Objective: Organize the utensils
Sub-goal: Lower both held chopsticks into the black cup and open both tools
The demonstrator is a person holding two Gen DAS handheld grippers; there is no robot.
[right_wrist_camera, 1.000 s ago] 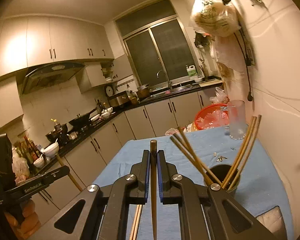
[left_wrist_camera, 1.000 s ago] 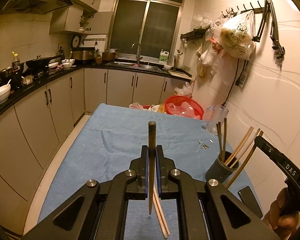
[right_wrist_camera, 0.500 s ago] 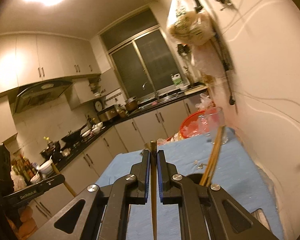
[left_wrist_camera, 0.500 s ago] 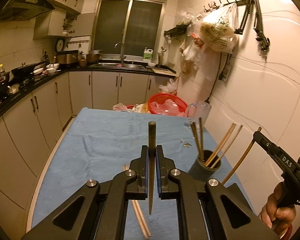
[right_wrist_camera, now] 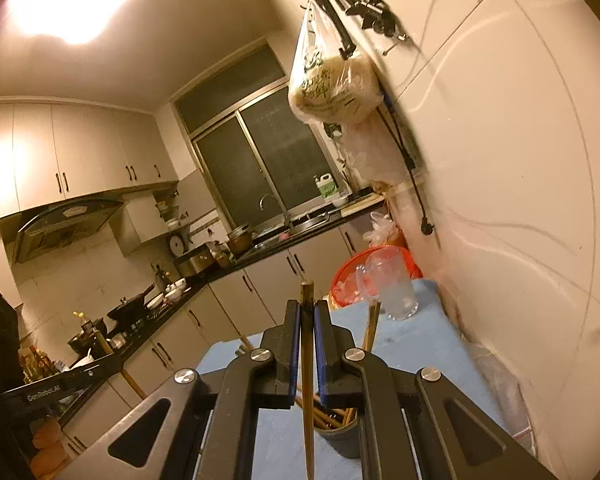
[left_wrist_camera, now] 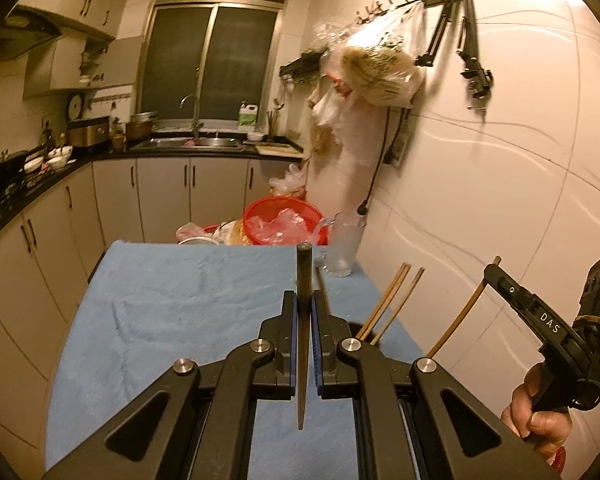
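Note:
My left gripper (left_wrist_camera: 304, 306) is shut on a dark wooden chopstick (left_wrist_camera: 303, 280) held upright above the blue table cloth (left_wrist_camera: 172, 308). My right gripper (right_wrist_camera: 307, 314) is shut on another brown chopstick (right_wrist_camera: 307, 380), directly above a dark grey holder cup (right_wrist_camera: 340, 436) with several chopsticks (right_wrist_camera: 370, 330) in it. In the left wrist view the cup is mostly hidden behind the gripper; its chopsticks (left_wrist_camera: 392, 300) stick out to the right. The right gripper (left_wrist_camera: 496, 270) with its chopstick (left_wrist_camera: 460, 318) also shows at the right edge.
A clear glass mug (left_wrist_camera: 344, 246) and a red basket (left_wrist_camera: 282, 220) stand at the table's far right end. The tiled wall (left_wrist_camera: 500, 200) runs close along the table's right side. Kitchen cabinets (left_wrist_camera: 40, 240) line the left.
My left gripper has swung right toward the cup, so the loose chopsticks on the cloth have left view. My right gripper has tilted upward and moved over the cup.

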